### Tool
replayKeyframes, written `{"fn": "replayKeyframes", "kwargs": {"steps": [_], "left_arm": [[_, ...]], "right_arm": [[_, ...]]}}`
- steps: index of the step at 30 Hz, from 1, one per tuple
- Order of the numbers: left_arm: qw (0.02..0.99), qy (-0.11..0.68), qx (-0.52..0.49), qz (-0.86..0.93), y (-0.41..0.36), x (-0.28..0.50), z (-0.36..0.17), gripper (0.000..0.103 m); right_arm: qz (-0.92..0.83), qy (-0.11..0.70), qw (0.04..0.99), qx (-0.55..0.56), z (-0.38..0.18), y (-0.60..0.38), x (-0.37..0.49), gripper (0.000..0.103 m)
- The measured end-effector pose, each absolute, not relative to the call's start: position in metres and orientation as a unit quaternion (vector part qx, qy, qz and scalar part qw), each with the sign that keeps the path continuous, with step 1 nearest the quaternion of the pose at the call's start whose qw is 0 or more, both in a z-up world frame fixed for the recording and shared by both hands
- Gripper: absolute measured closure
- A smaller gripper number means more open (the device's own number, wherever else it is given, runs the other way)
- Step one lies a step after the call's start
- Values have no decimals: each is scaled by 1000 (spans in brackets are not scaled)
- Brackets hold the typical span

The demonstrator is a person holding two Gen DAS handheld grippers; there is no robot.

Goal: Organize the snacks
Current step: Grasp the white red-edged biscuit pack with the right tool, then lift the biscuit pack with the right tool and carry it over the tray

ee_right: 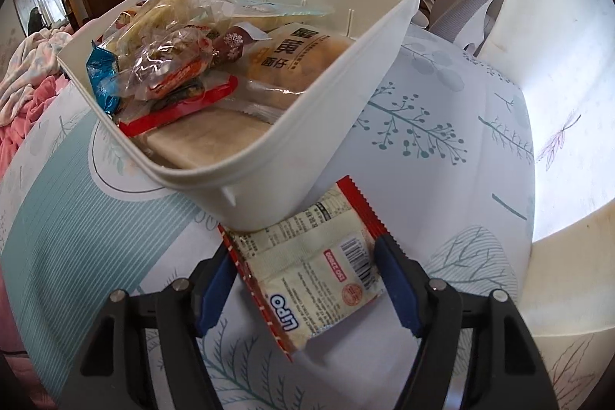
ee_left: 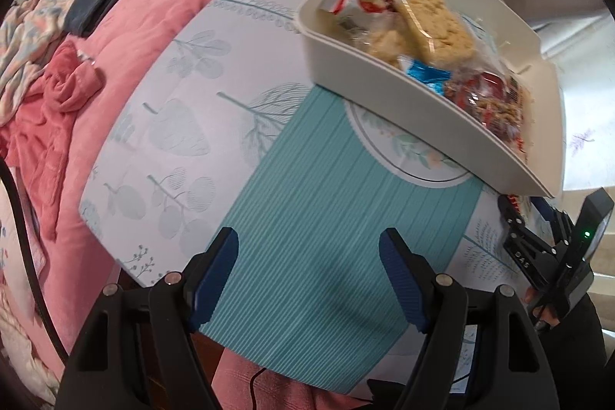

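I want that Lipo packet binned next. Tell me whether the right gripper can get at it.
Probably yes: the Lipo packet lies flat between the open right gripper fingers, nothing on top; only the white bin crowds its far end.

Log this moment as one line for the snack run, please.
left gripper: open, empty over table | right gripper: open around Lipo packet | bin: full of snacks

A table (ee_left: 184, 110) covered in a pale leaf-printed cloth with a teal striped panel is carrying a white bin (ee_right: 269, 156) of wrapped snacks. A red-edged snack packet (ee_right: 307, 271) is lying flat on the cloth, just beside the bin's near corner.
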State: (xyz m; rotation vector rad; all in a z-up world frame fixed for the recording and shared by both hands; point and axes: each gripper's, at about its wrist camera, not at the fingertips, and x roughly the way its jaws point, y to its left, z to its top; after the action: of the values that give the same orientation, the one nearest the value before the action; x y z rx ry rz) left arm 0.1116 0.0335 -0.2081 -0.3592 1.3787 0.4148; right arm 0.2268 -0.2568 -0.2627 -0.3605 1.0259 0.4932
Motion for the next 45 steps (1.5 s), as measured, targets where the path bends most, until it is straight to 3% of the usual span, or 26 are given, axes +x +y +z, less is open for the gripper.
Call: {"fn": "replayKeyframes", "kwargs": {"steps": [6,20,27,35,45], "left_arm": [[728,634,-157,208,41,104,-209,29],[752,635,-132,118,31,122,-201,29],[764,638,-97,25,38,135,-197,29],[769,632,-59,-73,70,147,-189,28],[770,625,-32,-122,120,157,-185,28]], "right_arm": [[228,487,825,-175,-260,-255,223,39],[166,545,810,-138,-245,-260,186,40],[88,550,828,-68,-210,-271,165,40],[-13,506,859,75,-160,-266,174,40],[-39,436,895,79,-135,-200,218,39]]}}
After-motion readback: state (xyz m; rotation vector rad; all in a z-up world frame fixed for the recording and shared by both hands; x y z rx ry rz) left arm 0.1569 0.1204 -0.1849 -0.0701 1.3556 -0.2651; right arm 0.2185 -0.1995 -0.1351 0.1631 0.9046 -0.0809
